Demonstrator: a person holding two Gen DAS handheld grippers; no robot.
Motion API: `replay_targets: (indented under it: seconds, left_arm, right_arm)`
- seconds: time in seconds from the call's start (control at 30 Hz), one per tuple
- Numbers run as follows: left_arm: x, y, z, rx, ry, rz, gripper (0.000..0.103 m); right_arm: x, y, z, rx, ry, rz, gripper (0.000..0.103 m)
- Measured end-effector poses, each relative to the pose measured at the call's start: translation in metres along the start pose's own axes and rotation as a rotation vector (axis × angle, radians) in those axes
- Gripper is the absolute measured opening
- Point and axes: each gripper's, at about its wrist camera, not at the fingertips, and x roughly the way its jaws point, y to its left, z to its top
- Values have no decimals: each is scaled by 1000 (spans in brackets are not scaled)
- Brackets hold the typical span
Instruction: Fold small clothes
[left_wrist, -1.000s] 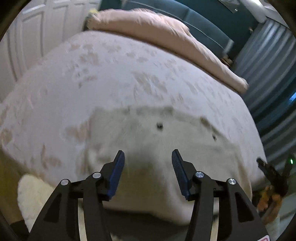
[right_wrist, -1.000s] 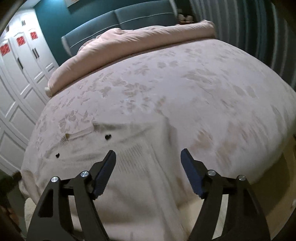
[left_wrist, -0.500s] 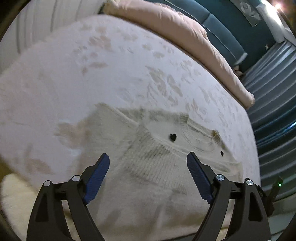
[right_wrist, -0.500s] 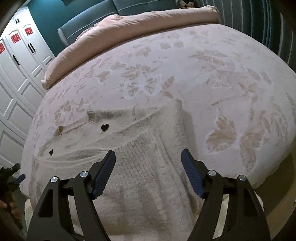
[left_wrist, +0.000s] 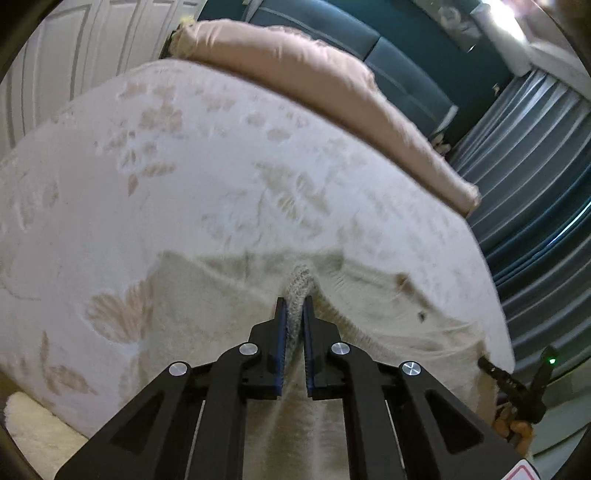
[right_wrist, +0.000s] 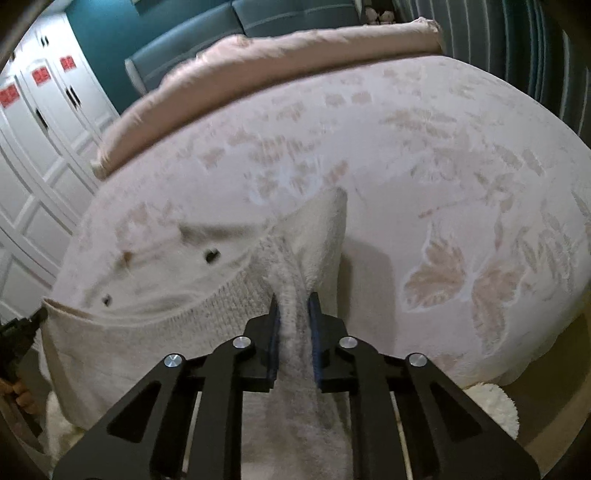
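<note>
I noted that the near hem of the cream knit sweater (left_wrist: 221, 295) was hidden beneath both tools and cut off by the lower frame edge; its small dark marks (right_wrist: 211, 255) were too blurred to identify. My left gripper (left_wrist: 294, 314) was clenched on a bunched ridge of the knit; my right gripper (right_wrist: 294, 304) was likewise clamped on a raised fold of the same garment. The sweater lay at the near edge of the bed (right_wrist: 461, 177), on a pale floral-patterned cover; a pink duvet (left_wrist: 314, 85) was rolled along the far side; a teal headboard (right_wrist: 288, 22), white wardrobe doors (right_wrist: 44, 122) and striped curtains (left_wrist: 535, 166) enclosed the room.
</note>
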Motion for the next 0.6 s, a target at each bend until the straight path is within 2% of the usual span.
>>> replay_targets:
  seconds: [0.1,0.17,0.27,0.3,0.37,0.43,0.6]
  left_arm:
    - [-6,-9,15,8,-24,-22,5]
    - [2,-16,22,52,-10,7,5]
    - [21,-15,18,55,51,16,5]
    - [26,-14,13,57,63,23,5]
    - [31,-9,4,59,76,38,5]
    - [36,-4,-2,41,91,40,5]
    - [49,8,-5,-6,114,53,5]
  right_arm:
    - [-11,5,18,8,-47,30,9]
    - [-4,9,29,-12,-30,21,14]
    - [17,8,30,-36,21,-69,29]
    - [19,4,29,-29,27,-55,37]
    - [21,1,25,-15,25,-17,44]
    - [25,2,23,-34,27,-6,60]
    - [54,15,20,-120,96,1,61]
